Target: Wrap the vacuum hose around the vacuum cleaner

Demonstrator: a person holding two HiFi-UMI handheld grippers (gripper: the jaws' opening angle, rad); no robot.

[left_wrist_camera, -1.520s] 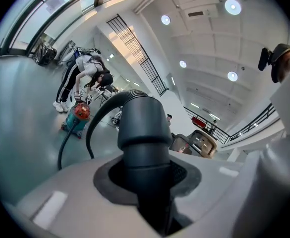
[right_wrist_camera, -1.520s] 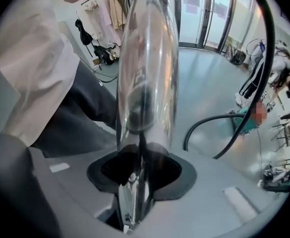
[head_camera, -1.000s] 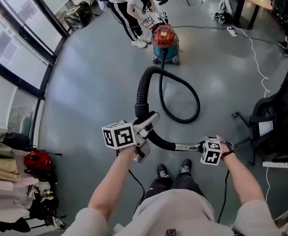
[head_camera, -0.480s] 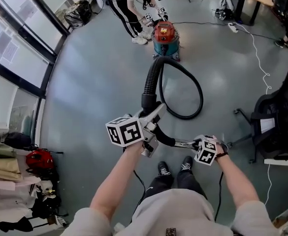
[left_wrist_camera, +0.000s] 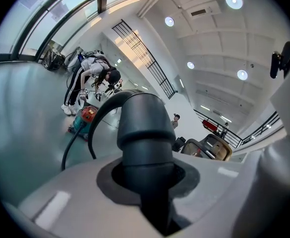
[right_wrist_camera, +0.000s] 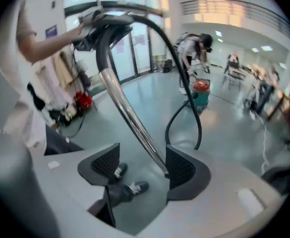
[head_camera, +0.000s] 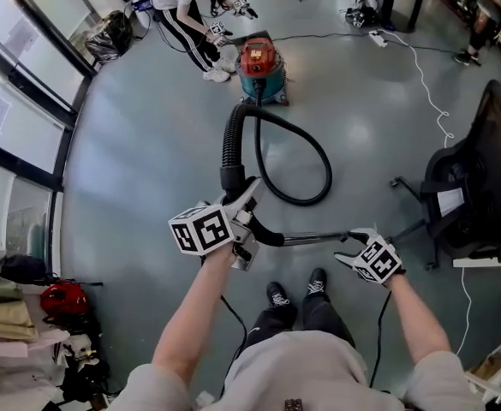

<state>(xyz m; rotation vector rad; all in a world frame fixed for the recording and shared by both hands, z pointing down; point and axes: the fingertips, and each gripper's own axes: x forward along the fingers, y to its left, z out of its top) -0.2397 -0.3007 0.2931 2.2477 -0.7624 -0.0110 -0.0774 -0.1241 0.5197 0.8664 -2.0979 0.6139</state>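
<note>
The red and teal vacuum cleaner [head_camera: 261, 68] stands on the grey floor ahead, also visible in the left gripper view [left_wrist_camera: 85, 118] and the right gripper view [right_wrist_camera: 202, 90]. Its black hose [head_camera: 306, 157] loops over the floor and rises to my left gripper [head_camera: 243, 208], which is shut on the hose's dark cuff [left_wrist_camera: 142, 133]. A chrome wand [head_camera: 310, 239] runs from the curved handle to my right gripper [head_camera: 346, 247]. That gripper [right_wrist_camera: 142, 170] is open. The wand [right_wrist_camera: 130, 118] passes between its jaws and leans on the right pad [right_wrist_camera: 179, 170].
A person [head_camera: 186, 15] bends over the vacuum cleaner, holding marker-cube grippers. A black office chair [head_camera: 456, 187] stands at the right, with a white cable [head_camera: 430, 84] trailing beyond it. Bags and clothes [head_camera: 27, 306] lie by the glass wall at the left. My shoes [head_camera: 293, 294] are below the wand.
My right gripper has shifted a little to the right along the wand, so more chrome shows between the grippers. The left gripper keeps its hold on the hose cuff.
</note>
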